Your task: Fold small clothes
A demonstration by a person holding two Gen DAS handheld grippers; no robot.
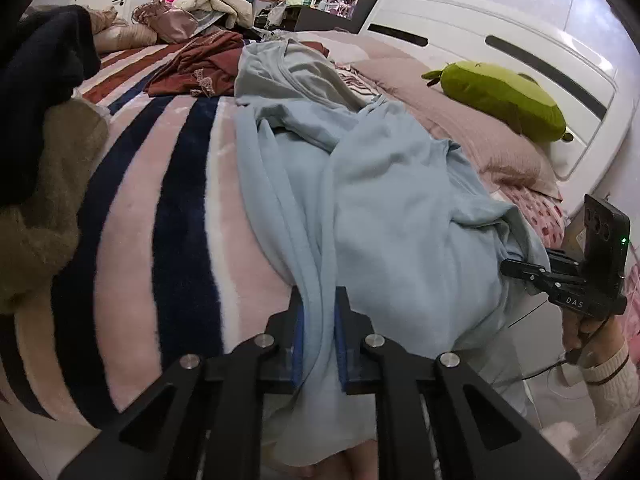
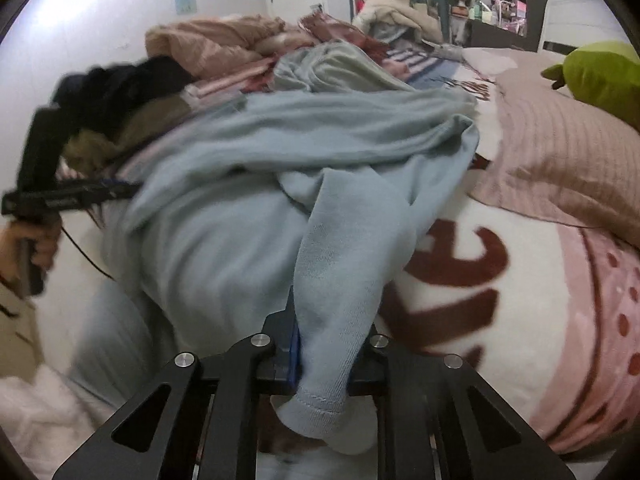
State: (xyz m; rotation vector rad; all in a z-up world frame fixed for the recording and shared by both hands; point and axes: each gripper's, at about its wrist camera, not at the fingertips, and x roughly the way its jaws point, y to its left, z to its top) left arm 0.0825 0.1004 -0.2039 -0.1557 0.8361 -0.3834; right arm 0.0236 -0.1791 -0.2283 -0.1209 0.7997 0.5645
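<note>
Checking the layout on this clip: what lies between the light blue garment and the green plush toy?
In the left wrist view, a pink pillow lies between the light blue garment and the green plush toy, which rests on it.

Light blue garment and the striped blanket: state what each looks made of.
Light blue garment: looks like soft matte cotton-type knit; fine ribbed weave and stitched hem show. Both grippers pinch it: left gripper, right gripper.
Striped blanket: seemingly plush fleece, probably synthetic; fuzzy nap, slight sheen.

"DAS" on right gripper (image 1: 516,270) body; blanket (image 2: 520,280) lettering partly hidden, unreadable.
</note>
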